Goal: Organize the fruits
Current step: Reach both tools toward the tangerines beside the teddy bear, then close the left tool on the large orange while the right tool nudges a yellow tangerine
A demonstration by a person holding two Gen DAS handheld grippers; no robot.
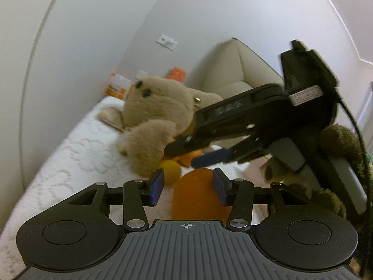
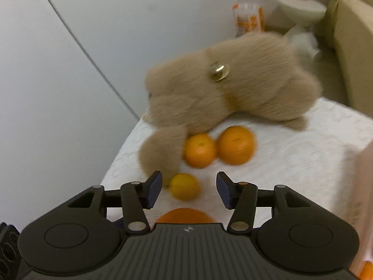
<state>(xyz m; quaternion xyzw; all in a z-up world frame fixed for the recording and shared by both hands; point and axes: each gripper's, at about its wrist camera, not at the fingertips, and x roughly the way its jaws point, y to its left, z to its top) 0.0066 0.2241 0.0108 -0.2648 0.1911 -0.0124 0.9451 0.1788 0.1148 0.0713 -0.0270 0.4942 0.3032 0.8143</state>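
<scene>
Orange fruit: a big orange [image 1: 198,193] sits low centre between my left gripper's [image 1: 188,187] parted pads, untouched as far as I can tell. My right gripper [image 2: 187,189] gapes empty; a small yellow-orange fruit [image 2: 184,186] lies between its tips, two oranges [image 2: 219,149] beyond, against the tan plush toy [image 2: 223,88].

Oranges: you have four in the right wrist view, namely a far pair [image 2: 199,150] [image 2: 236,145] touching each other, a smaller yellowish one [image 2: 184,186] nearer, and a large one [image 2: 185,215] nearest, partly hidden.
Tan plush toys: you have one [image 2: 223,93], lying at the far side of the fruit.
Dark brown plush toys: you have one [image 1: 340,144], on the right in the left wrist view.
Orange-and-white packages: you have one [image 2: 249,18], far against the wall.
</scene>
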